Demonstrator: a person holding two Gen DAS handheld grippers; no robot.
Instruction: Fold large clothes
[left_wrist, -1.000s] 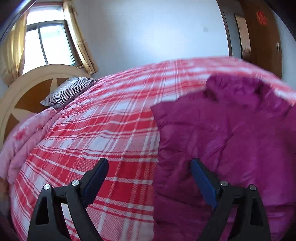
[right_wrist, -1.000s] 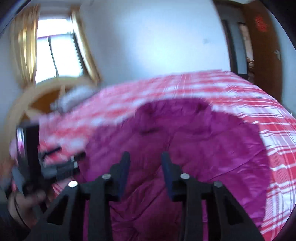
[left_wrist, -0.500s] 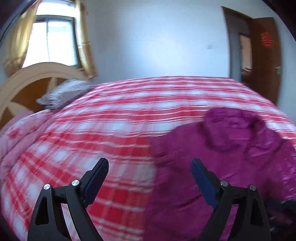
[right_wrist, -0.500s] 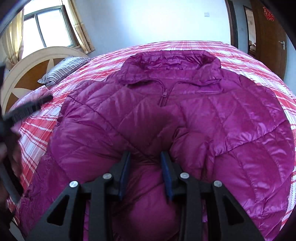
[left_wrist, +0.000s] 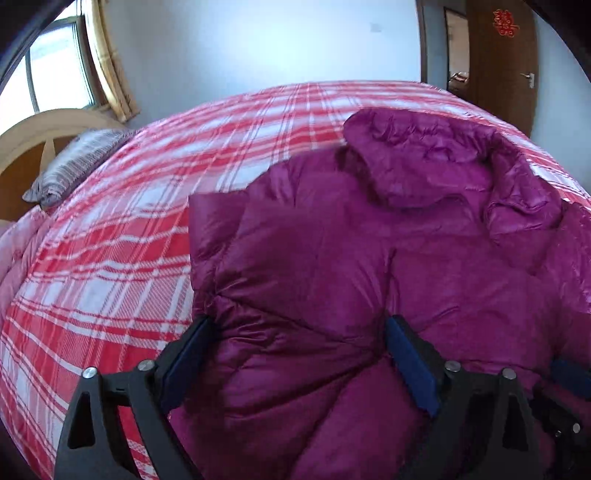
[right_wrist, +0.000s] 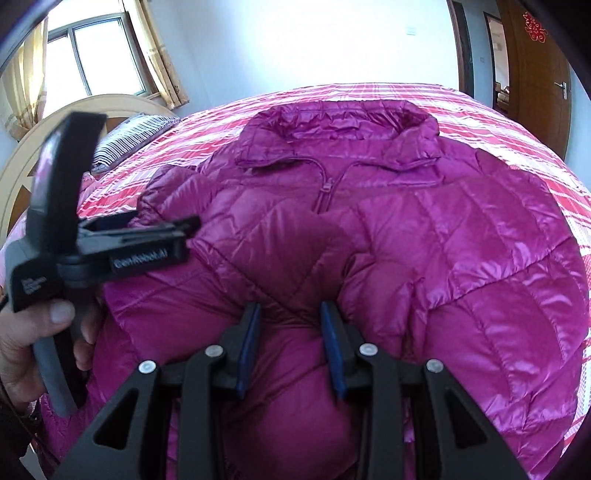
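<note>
A magenta quilted down jacket (right_wrist: 424, 236) lies front-up on the bed, collar toward the far side, zip partly open. It also shows in the left wrist view (left_wrist: 332, 258). My left gripper (left_wrist: 295, 332) is open, its wide-set fingers straddling a raised fold at the jacket's left side; from the right wrist view it (right_wrist: 162, 229) hovers over the left sleeve. My right gripper (right_wrist: 291, 314) has its jaws narrowly apart with a bunched fold of the jacket's lower front between them.
The bed has a red and white plaid cover (left_wrist: 129, 240). A striped pillow (left_wrist: 74, 166) and a curved wooden headboard (left_wrist: 37, 129) are at the left. A window with curtains (right_wrist: 92, 66) is behind; a brown door (right_wrist: 535, 81) stands at the right.
My left gripper has moved right from the plaid cover onto the jacket's left side. My right gripper has stayed on the lower front fold while the view steadied.
</note>
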